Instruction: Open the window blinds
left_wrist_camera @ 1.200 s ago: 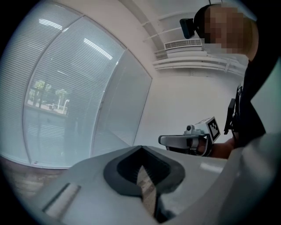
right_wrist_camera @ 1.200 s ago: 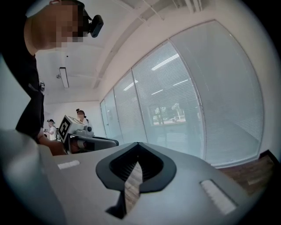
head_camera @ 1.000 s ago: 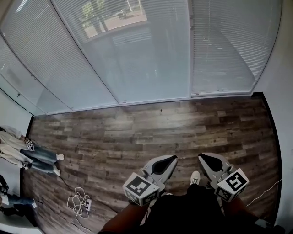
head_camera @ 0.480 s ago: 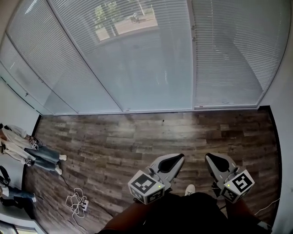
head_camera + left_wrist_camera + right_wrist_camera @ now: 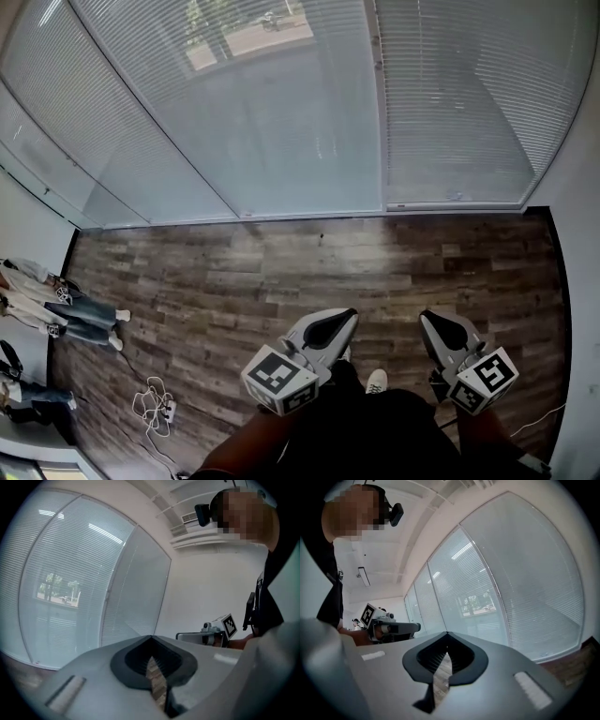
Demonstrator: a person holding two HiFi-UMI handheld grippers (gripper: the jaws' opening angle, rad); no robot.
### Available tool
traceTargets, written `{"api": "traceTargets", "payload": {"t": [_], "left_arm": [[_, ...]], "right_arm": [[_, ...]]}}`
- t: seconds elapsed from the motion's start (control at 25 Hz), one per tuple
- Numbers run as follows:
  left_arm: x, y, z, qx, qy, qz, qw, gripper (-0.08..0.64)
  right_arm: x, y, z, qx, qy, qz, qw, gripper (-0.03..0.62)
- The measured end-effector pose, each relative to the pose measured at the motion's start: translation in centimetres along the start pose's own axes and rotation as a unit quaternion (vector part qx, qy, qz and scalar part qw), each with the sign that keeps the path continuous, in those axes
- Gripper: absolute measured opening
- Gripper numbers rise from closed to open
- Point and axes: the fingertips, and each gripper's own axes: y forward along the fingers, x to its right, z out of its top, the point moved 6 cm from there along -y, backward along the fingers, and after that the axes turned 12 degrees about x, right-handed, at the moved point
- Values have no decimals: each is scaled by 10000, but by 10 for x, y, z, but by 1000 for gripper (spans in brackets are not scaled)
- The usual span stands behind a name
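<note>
Wood-plank floor [image 5: 281, 272] was left bare between the person and the window blinds [image 5: 459, 103], which were seen lowered, slats shut, across the glazed wall ahead, well apart from both tools. The left gripper [image 5: 348, 318] and right gripper [image 5: 427, 319] were carried side by side, jaws pressed together on nothing; an approach posture was judged. A coiled cable [image 5: 152, 409] was noted far left, off the path.

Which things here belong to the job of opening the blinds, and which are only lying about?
For the job:
- window blinds, slats closed
- left gripper, shut, empty
- right gripper, shut, empty

Lying about:
- cable bundle on the wooden floor
- bystander at the left edge
</note>
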Motion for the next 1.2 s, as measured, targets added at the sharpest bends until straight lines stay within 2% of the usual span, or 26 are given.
{"api": "traceTargets", "payload": {"t": [0.36, 0.76, 1.0, 1.2], "left_arm": [[-16, 19, -13, -186, -3, -123, 9998, 0], [-63, 38, -22, -225, -122, 65, 9997, 0], [-104, 52, -6, -155, -193, 27, 9997, 0], [-146, 71, 14, -3, -110, -45, 9999, 0]], "right_arm": [[21, 3, -15, -197, 102, -170, 9996, 26], [57, 36, -28, -445, 281, -268, 9983, 26], [66, 85, -20, -504, 241, -256, 9981, 26], [81, 128, -6, -416, 84, -284, 9987, 26]]}}
